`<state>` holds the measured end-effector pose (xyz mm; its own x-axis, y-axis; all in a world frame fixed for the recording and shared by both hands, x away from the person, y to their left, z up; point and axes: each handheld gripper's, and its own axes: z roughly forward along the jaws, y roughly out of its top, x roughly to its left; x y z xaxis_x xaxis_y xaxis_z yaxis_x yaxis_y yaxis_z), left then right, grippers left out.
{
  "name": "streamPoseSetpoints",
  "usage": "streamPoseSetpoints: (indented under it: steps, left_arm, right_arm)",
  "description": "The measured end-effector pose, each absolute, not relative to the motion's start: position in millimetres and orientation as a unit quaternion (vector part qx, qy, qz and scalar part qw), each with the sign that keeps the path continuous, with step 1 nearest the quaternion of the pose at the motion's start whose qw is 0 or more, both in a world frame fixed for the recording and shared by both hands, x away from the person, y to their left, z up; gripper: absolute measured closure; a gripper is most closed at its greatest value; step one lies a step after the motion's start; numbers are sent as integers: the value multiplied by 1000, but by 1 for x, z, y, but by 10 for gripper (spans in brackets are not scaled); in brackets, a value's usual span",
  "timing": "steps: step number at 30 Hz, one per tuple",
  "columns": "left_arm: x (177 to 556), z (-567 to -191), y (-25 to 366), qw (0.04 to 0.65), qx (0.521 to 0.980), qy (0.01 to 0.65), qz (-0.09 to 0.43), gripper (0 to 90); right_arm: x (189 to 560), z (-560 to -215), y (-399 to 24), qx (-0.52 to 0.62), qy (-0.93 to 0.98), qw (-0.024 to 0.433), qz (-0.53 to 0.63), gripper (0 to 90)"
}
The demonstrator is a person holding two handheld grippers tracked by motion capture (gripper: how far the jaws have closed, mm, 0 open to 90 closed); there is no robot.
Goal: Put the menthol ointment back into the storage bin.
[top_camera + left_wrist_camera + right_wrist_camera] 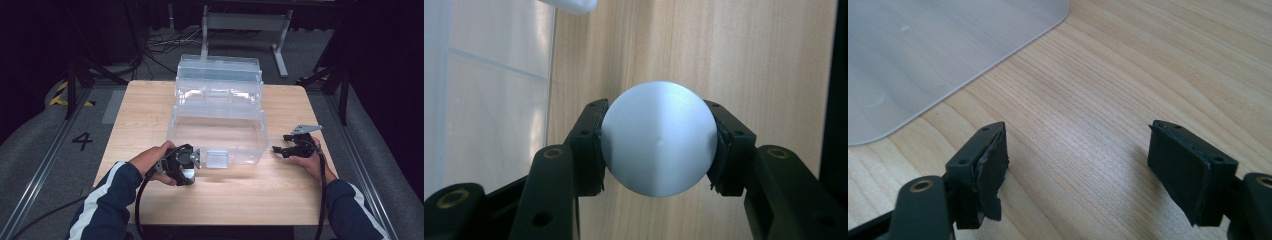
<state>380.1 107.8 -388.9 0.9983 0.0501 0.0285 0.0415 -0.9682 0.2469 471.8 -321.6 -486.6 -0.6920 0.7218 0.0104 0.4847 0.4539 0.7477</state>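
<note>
A light wooden table (150,115) carries everything here. On its far half stands a clear plastic storage box (216,132), open, with its see-through lid (219,75) thrown back behind it; the box's near wall bears a small latch tab (217,158). In the right gripper view a rounded corner of the box (923,55) lies on the wood ahead and to the left of that gripper.

The left gripper (186,165) sits at the box's near-left corner, pointing down, gripped in the person's left hand (150,159). In its own view the two black jaws are closed partway on a pale grey ball (659,138) — both pads press its sides, and the ball hangs over bare wood just beside the box wall. From above the ball shows only as a pale patch under the gripper (187,175), so how high it is off the table is hard to judge.

The right gripper (286,143) rests in the right hand (311,161) near the box's near-right corner, apart from it. Its jaws stand wide — nothing between them but wood grain.
</note>
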Motion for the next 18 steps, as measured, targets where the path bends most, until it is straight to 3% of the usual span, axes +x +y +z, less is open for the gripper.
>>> streamPoseSetpoints:
  steps: [18]
  left_arm:
    - [381, -352, 114, 113, 993, 22, 26, 504]
  right_arm:
    - [472, -487, -321, 360, 838, 156, 379, 244]
